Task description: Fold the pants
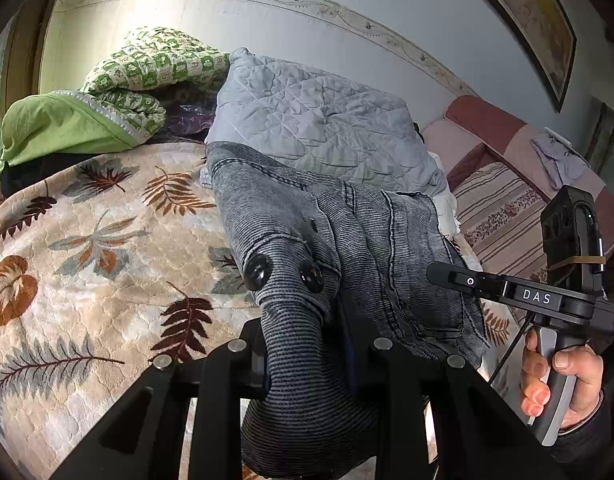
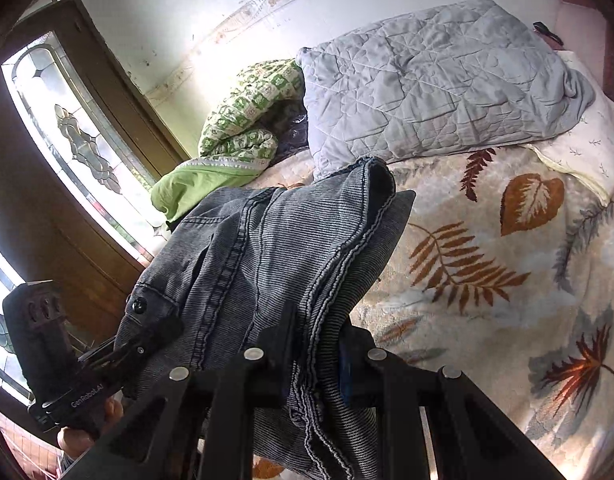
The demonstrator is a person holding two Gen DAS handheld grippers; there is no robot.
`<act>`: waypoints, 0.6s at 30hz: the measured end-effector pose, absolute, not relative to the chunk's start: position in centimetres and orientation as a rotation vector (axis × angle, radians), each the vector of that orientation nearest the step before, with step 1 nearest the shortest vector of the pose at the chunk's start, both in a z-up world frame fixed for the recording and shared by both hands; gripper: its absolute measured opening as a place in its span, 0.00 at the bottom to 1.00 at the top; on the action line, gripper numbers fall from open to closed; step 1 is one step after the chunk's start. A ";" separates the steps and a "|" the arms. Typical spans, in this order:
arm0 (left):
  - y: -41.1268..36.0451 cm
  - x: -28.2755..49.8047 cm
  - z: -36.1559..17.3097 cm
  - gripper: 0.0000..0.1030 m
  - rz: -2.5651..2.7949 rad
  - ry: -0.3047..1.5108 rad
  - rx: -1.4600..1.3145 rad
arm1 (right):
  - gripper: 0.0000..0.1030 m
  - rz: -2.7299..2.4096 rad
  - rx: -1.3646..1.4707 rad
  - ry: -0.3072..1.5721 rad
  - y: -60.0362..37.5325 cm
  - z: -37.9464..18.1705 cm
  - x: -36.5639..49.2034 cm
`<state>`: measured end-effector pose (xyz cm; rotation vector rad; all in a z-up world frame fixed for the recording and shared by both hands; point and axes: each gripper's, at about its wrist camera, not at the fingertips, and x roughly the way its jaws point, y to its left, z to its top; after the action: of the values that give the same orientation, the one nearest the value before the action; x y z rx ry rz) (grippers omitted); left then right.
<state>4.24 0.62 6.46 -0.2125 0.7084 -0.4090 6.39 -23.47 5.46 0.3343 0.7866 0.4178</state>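
Grey ribbed denim pants [image 1: 339, 240] with two dark buttons [image 1: 257, 274] hang between both grippers above the bed. My left gripper [image 1: 307, 364] is shut on the waistband end near the buttons. My right gripper [image 2: 315, 364] is shut on the bunched hem and seam edges of the pants [image 2: 275, 248]. The right gripper also shows in the left wrist view [image 1: 439, 272], at the pants' right edge. The left gripper shows in the right wrist view [image 2: 123, 350], at the pants' left edge. The far part of the pants rests toward the grey quilt.
The bed has a leaf-print blanket [image 1: 87, 248], also in the right wrist view [image 2: 487, 264]. A folded grey quilt [image 1: 315, 120] and a green patterned quilt [image 1: 147, 68] lie at its head. A striped pink sofa [image 1: 503, 200] stands right. A glazed door [image 2: 67, 128] is left.
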 end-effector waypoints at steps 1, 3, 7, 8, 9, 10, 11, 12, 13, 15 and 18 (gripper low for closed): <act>0.7 4.5 6.5 0.27 -0.408 0.706 -0.212 | 0.18 0.420 0.332 0.788 -23.4 5.6 6.9; 0.8 5.1 6.5 0.27 -0.404 0.701 -0.210 | 0.18 0.424 0.328 0.788 -23.2 5.8 7.6; 1.0 6.8 6.4 0.27 -0.398 0.700 -0.211 | 0.18 0.423 0.315 0.787 -22.6 6.0 9.3; 1.1 7.2 6.3 0.27 -0.397 0.703 -0.213 | 0.18 0.421 0.317 0.790 -22.5 5.9 9.8; 1.1 7.6 6.2 0.27 -0.395 0.707 -0.214 | 0.18 0.420 0.320 0.794 -22.5 5.8 10.2; 1.1 7.8 6.0 0.27 -0.394 0.710 -0.216 | 0.18 0.418 0.320 0.798 -22.4 5.7 10.6; 1.2 8.0 5.8 0.27 -0.395 0.712 -0.217 | 0.18 0.416 0.319 0.801 -22.3 5.5 10.9; 1.3 8.1 5.4 0.27 -0.394 0.717 -0.219 | 0.18 0.415 0.321 0.804 -22.3 5.2 11.1; 1.3 8.2 5.0 0.27 -0.394 0.723 -0.220 | 0.18 0.415 0.324 0.809 -22.3 4.9 11.3; 1.3 8.7 4.0 0.27 -0.392 0.742 -0.223 | 0.18 0.409 0.324 0.822 -22.2 4.1 11.6; 1.2 9.7 2.3 0.27 -0.389 0.770 -0.227 | 0.18 0.392 0.317 0.845 -22.2 2.5 12.3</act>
<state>9.71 1.20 2.27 -0.2268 0.7698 -0.3891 12.33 -22.17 2.51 0.3170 0.8452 0.3915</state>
